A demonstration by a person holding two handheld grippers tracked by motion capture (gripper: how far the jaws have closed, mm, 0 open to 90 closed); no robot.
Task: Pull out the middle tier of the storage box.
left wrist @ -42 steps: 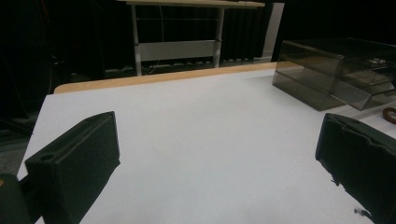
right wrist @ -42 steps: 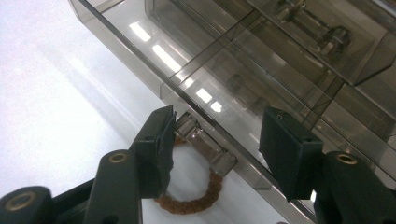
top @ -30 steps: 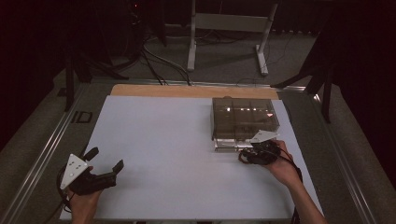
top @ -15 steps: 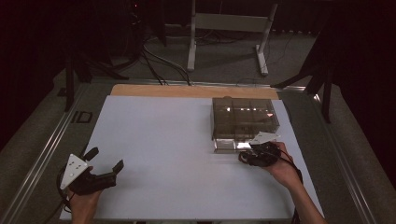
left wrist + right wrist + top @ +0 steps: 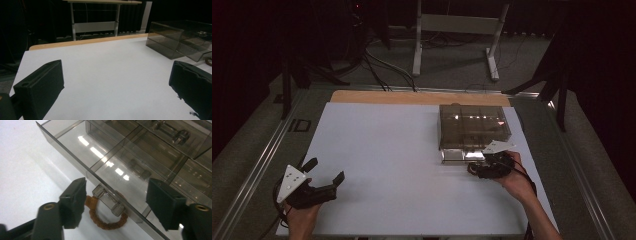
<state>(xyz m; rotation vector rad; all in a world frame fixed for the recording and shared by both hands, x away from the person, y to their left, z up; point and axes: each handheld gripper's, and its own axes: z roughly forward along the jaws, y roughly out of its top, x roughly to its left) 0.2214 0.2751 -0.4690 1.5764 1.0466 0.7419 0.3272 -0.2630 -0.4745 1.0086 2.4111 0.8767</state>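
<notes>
Honestly can't make out any writing, labels, brands or numbers on anything in these shots, nothing readable.

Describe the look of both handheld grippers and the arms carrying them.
Both are black two-jaw tools. The left gripper and right gripper each carry a pale grey three-cornered plate on top and trail a dark cable. Jaws are blocky matte black; brass-coloured inserts show near the right gripper's jaws. Forearms are bare, no sleeves.
</notes>
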